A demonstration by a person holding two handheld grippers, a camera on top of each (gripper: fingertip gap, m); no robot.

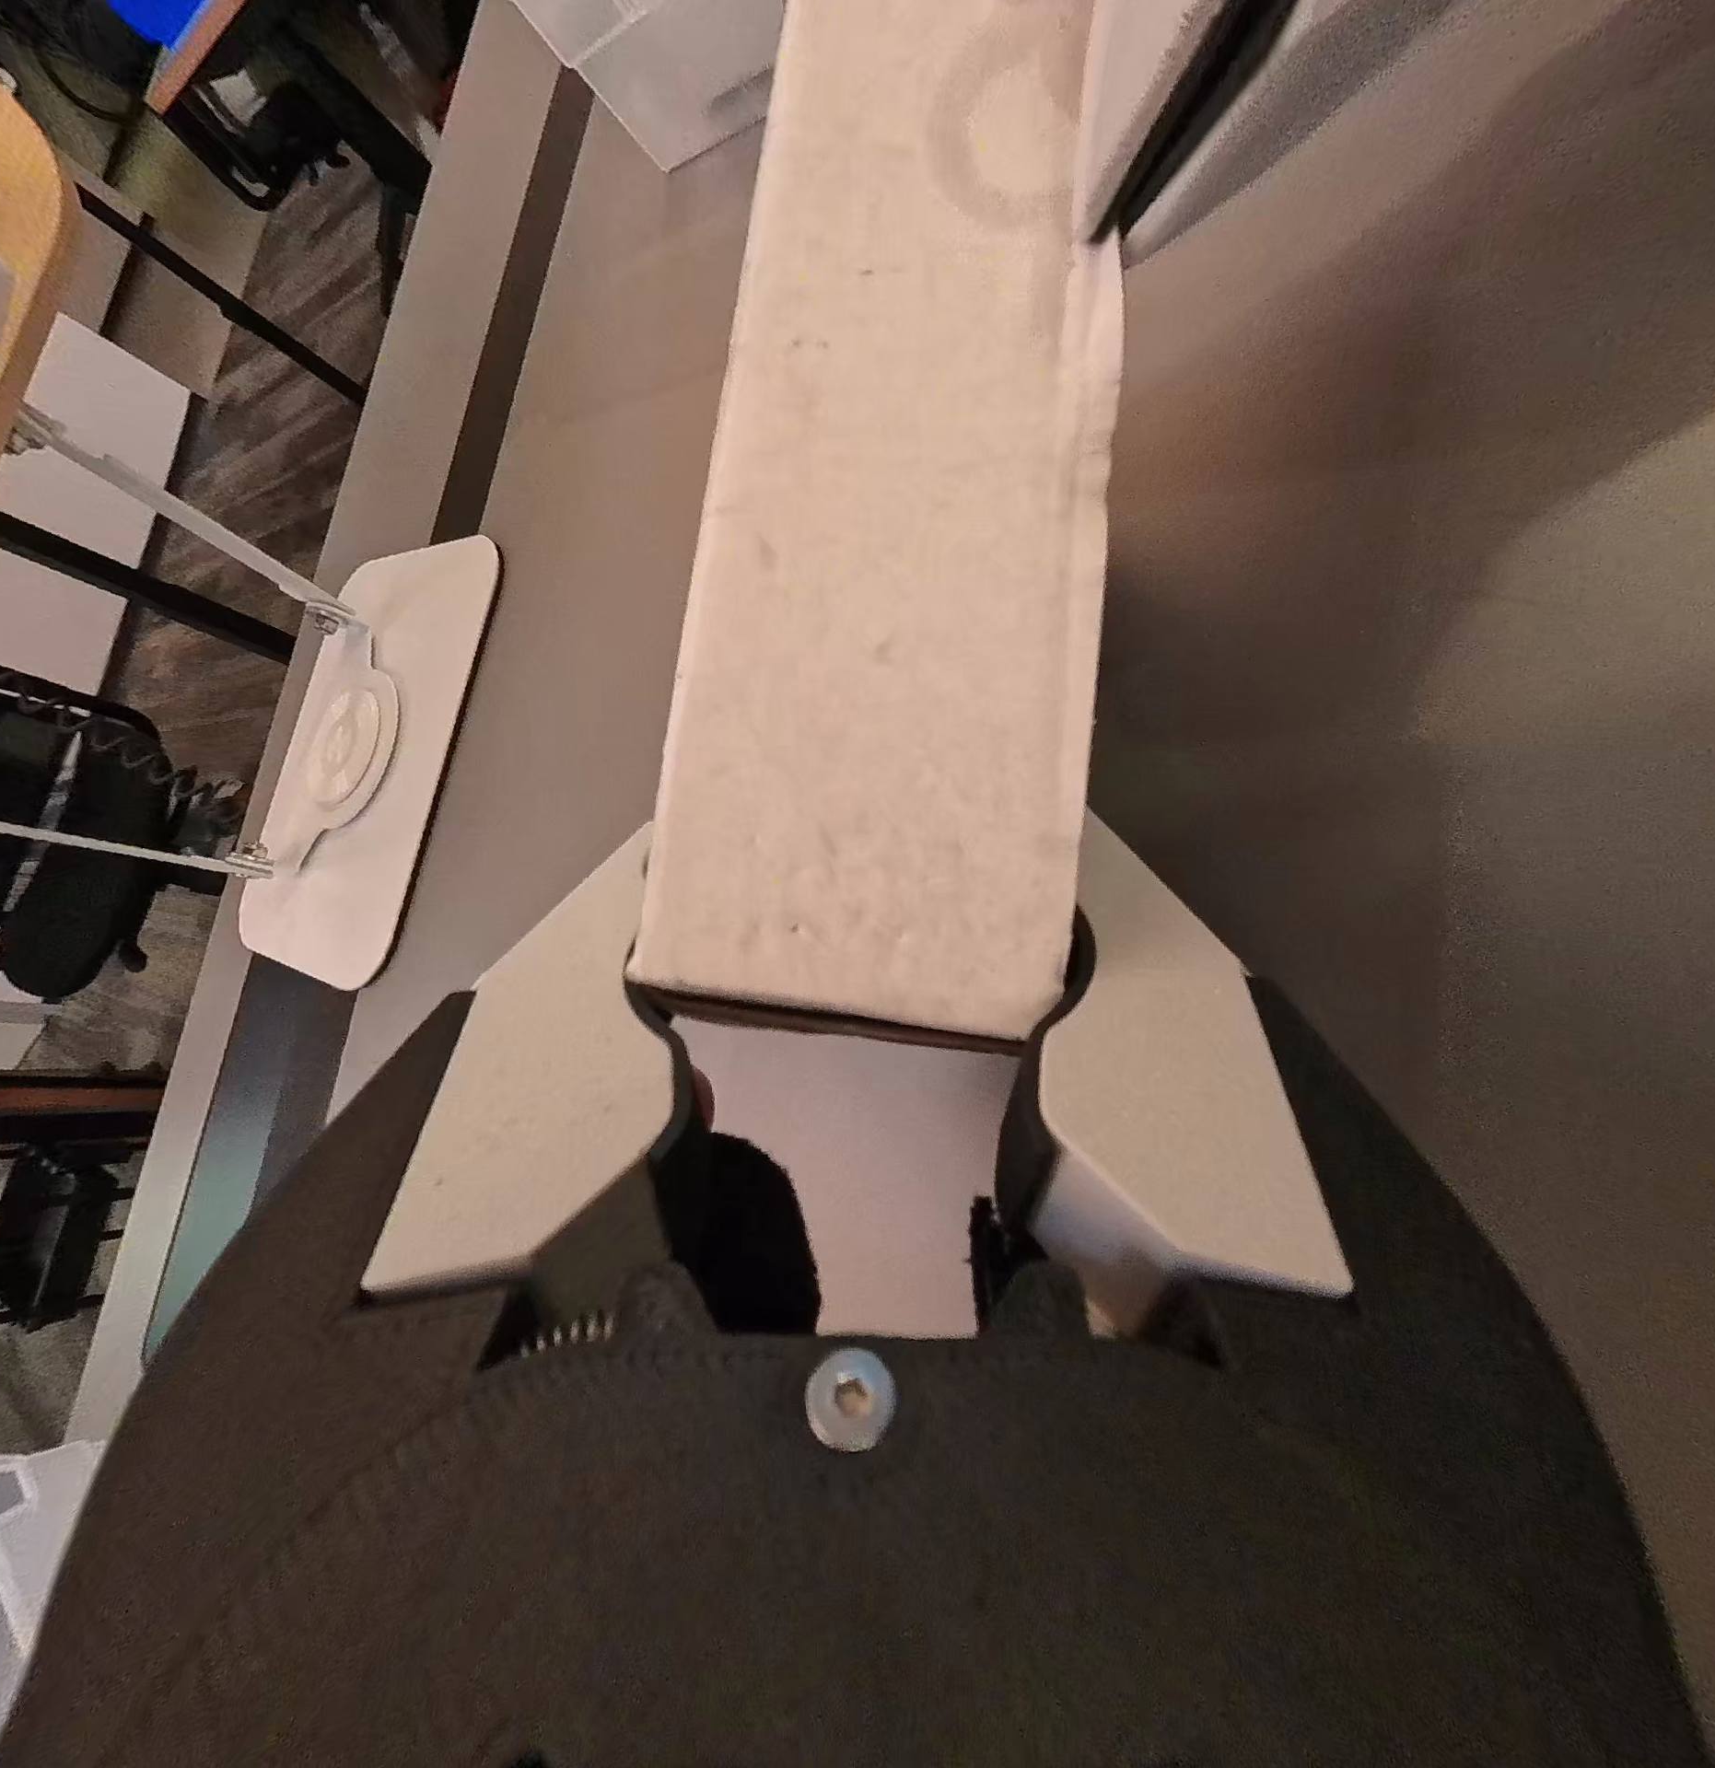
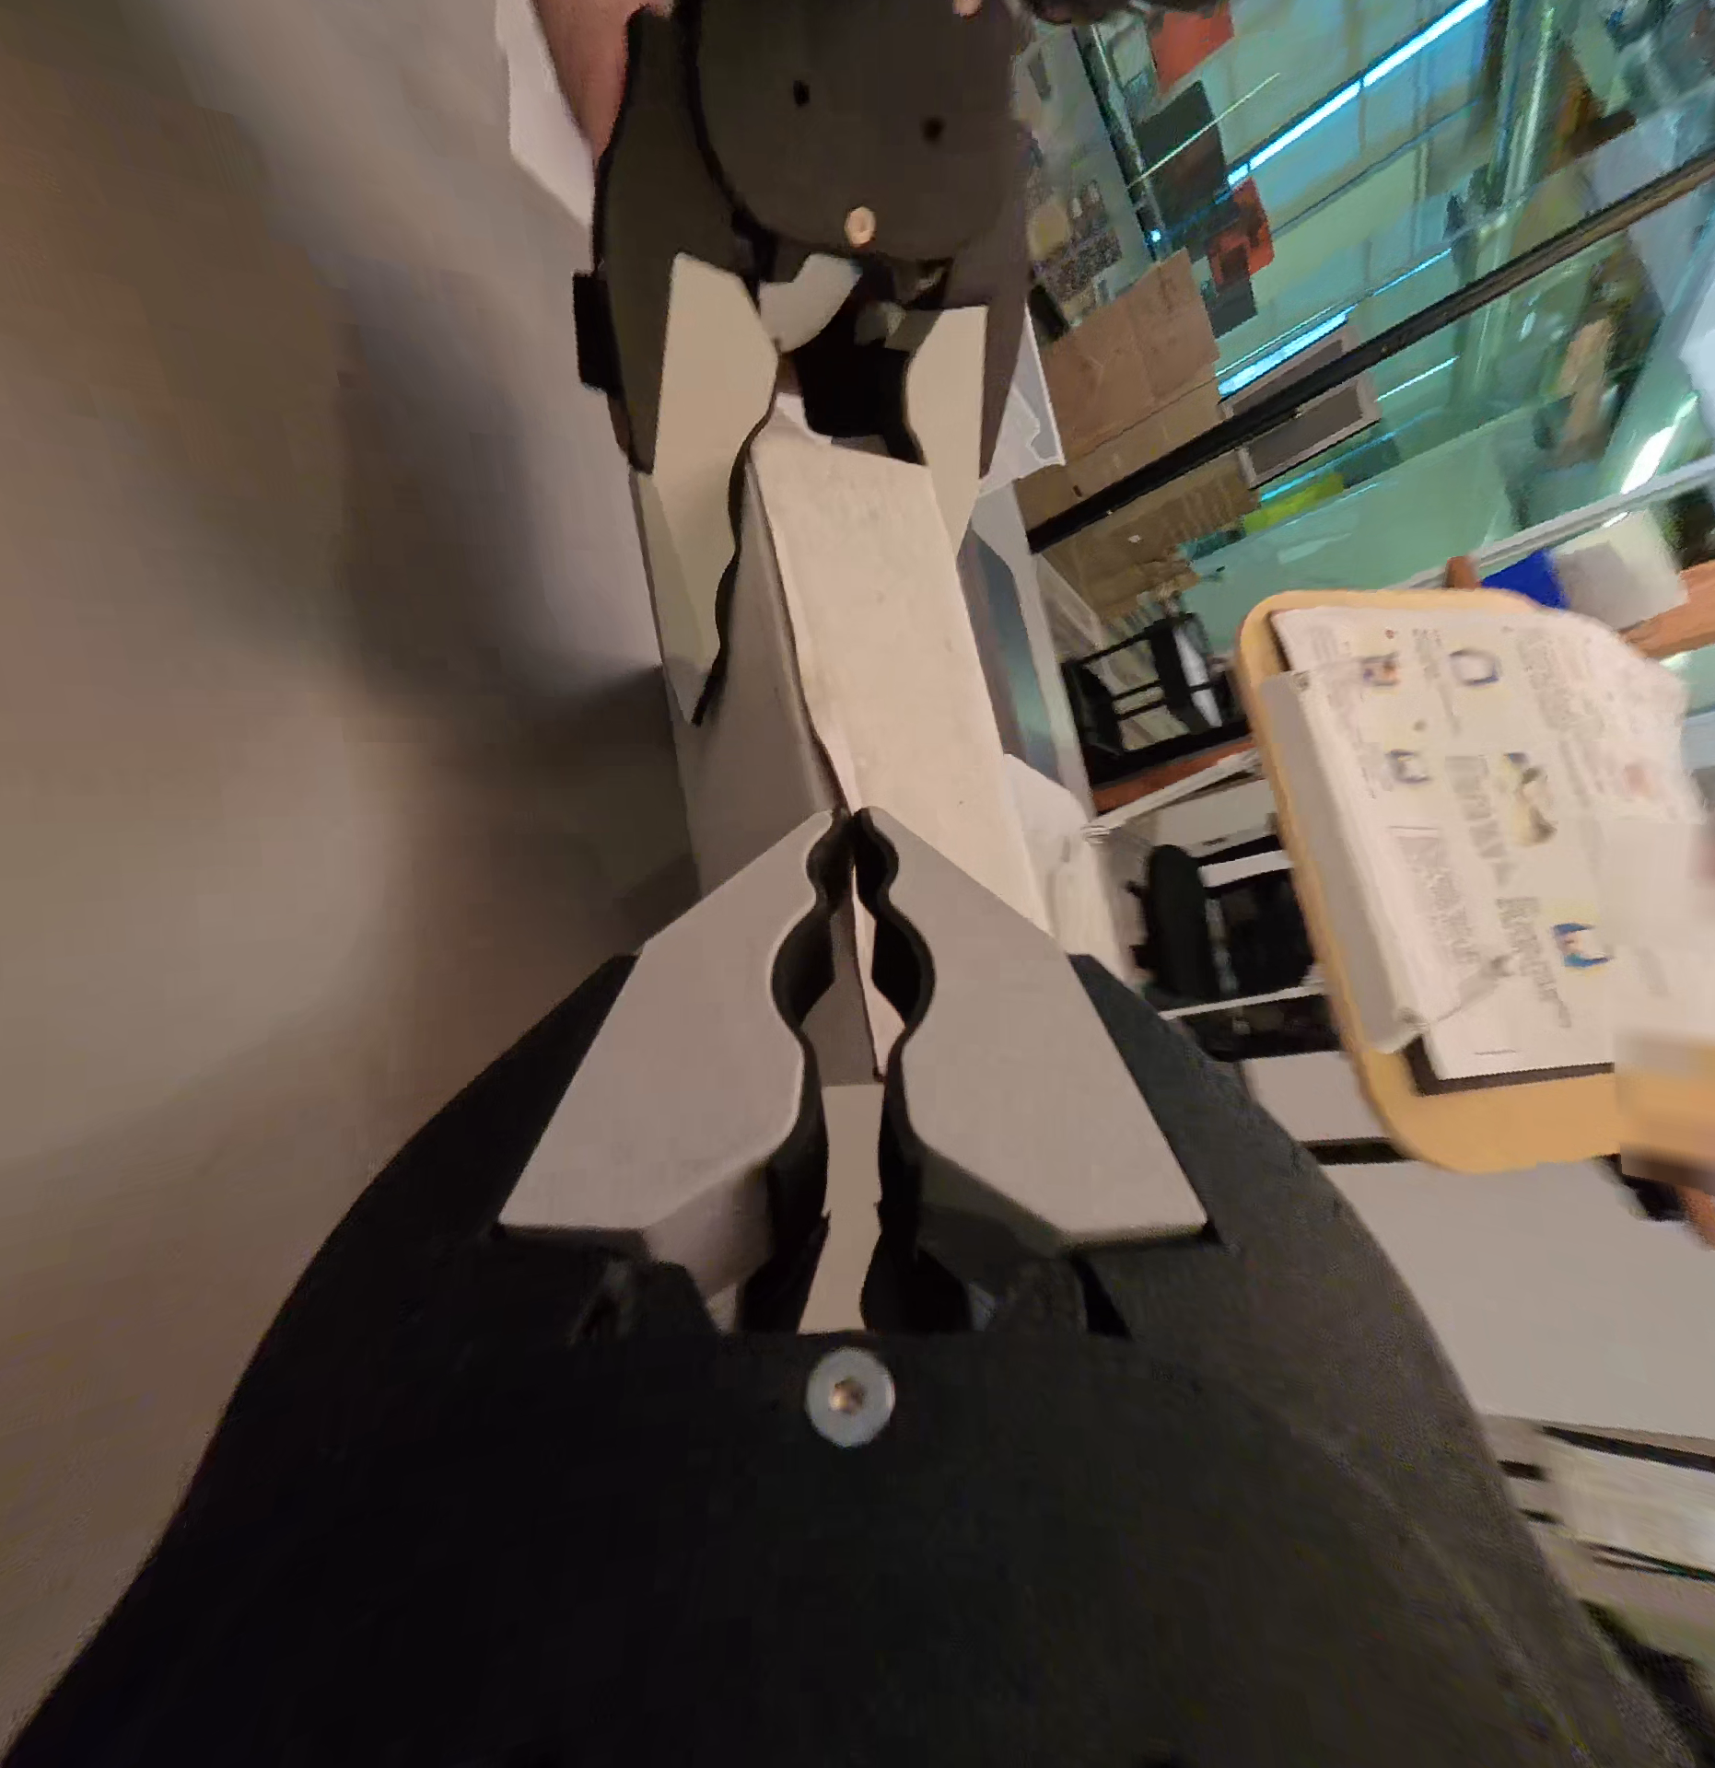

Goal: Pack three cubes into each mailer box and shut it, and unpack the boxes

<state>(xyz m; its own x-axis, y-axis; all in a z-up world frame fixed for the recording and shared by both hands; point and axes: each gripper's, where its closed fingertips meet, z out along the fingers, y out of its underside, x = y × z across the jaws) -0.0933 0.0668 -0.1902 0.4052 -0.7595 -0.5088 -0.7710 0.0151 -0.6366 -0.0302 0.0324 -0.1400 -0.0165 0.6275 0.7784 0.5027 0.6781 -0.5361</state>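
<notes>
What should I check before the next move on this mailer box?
1. Left gripper on the white mailer box: ok, its fingers straddle the box end.
2. Right gripper on the box: ok, shut on a thin cardboard edge at the opposite end.
3. Both grippers on the same box: ok, the right wrist view shows the left gripper at the far end.
4. Box shut: cannot tell, a seam shows along it.
5. Three cubes inside: cannot tell, interior hidden.
6. Box resting on the grey table: cannot tell.
</notes>
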